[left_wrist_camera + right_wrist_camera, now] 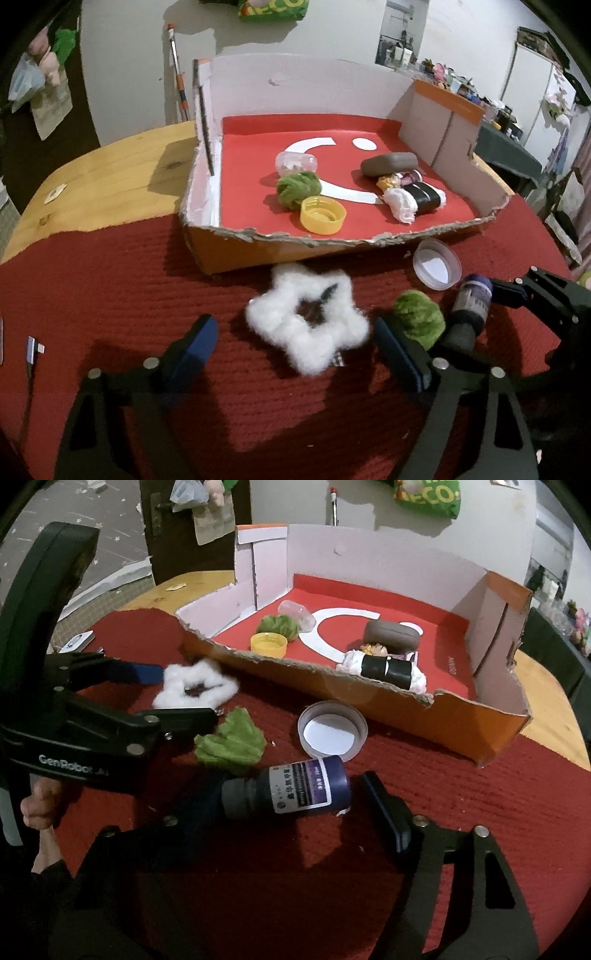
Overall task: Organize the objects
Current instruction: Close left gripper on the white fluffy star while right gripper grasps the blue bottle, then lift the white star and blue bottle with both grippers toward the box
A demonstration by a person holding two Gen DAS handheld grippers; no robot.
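A white fluffy star-shaped scrunchie (306,325) (192,686) lies on the red cloth. My left gripper (295,323) (177,694) is open and straddles it, its pads apart from it. Beside the left gripper's right finger lies a green scrunchie (419,319) (232,742). A small purple bottle (306,786) (471,302) with a dark cap lies on its side. My right gripper (295,788) is shut on it end to end. The gripper's left finger is lost in the dark. A cardboard tray (332,240) (325,672) with a red floor stands behind.
The tray holds a yellow cap (323,216), another green scrunchie (297,188), a clear capsule (295,162), a brown case (388,164) and a black-and-white roll (424,197). An upturned clear lid (437,264) (332,729) sits before the tray. A cable plug (33,350) lies far left.
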